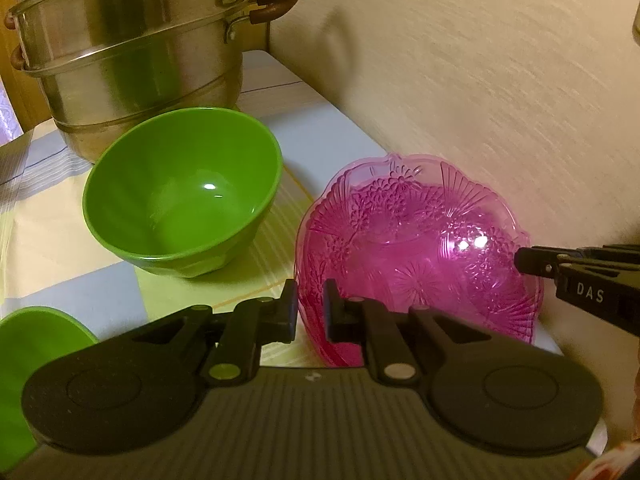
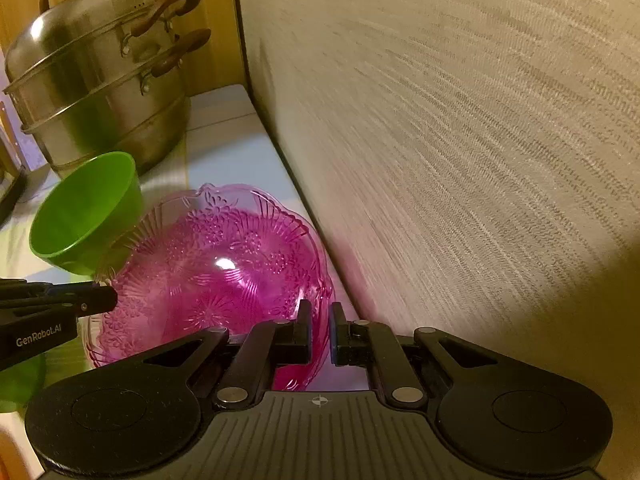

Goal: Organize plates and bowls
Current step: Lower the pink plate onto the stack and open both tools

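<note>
Both grippers, left gripper [image 1: 311, 306] and right gripper [image 2: 321, 326], have their fingers clenched on opposite rims of the pink bowl [image 1: 416, 256], beside the wall on the desk [image 1: 332, 132]. The green bowl [image 1: 182, 196] stands separate, so the stacking seems still undone.

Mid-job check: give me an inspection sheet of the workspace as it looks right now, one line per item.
Surface: table under a pastel checked cloth, set against a wall.
Job's things: pink patterned bowl held by its rim on two opposite sides; green bowl upright and empty beside it; part of a second green piece at the near left edge.
Clutter: tiered steel steamer pot with lid at the back.
Grippers: left gripper has its jaws shut on the pink bowl's near rim; right gripper likewise on the opposite rim.
Cables: nothing seen.
Surroundings: textured beige wall to the right, wooden panel behind the pot.
</note>
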Motion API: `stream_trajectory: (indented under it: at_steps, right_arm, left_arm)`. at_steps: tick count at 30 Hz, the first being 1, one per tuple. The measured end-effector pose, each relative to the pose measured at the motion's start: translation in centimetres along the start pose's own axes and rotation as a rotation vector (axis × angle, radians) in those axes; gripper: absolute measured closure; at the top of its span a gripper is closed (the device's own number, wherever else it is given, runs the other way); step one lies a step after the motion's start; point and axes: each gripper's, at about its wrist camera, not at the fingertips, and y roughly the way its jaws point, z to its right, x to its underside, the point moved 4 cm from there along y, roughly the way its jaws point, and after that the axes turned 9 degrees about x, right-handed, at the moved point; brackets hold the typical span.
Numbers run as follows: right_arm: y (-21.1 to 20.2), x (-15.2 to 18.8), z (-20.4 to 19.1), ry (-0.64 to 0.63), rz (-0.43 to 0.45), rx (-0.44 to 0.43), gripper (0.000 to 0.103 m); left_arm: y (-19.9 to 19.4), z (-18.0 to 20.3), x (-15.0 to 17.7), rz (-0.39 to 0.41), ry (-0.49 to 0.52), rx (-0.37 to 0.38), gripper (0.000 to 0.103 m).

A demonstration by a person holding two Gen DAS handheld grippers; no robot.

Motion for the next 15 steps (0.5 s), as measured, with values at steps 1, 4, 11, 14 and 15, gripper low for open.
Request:
stream_trajectory:
  at_steps: [1,4,11,14,15]
  right_arm:
    - [0.1,-0.1,0.0,-0.001,0.001,0.000,0.095]
    - [0.2,-0.1,-0.1,-0.002,0.001,0.003,0.095]
    - [0.3,0.0,-0.6,-0.038,0.026,0.001,0.090]
    - [-0.1,0.1,-0.5,-0.012,0.039,-0.023,0.075]
    - [-0.3,0.1,-0.4,-0.006,0.044,-0.023,0.073]
  left_arm:
    - [0.0,0.0,0.0,-0.001,0.002,-0.002,0.092]
    - [0.1,0.3,-0.1,-0.001,0.019,-0.009,0.091]
    - [-0.4,1.1,0.0,0.022,0.063,-0.016,0.065]
    - [-1.2,1.5,0.0,0.035,0.076,-0.020,0.065]
    - [-1.5,1.5,0.0,0.040,0.080,-0.021,0.065]
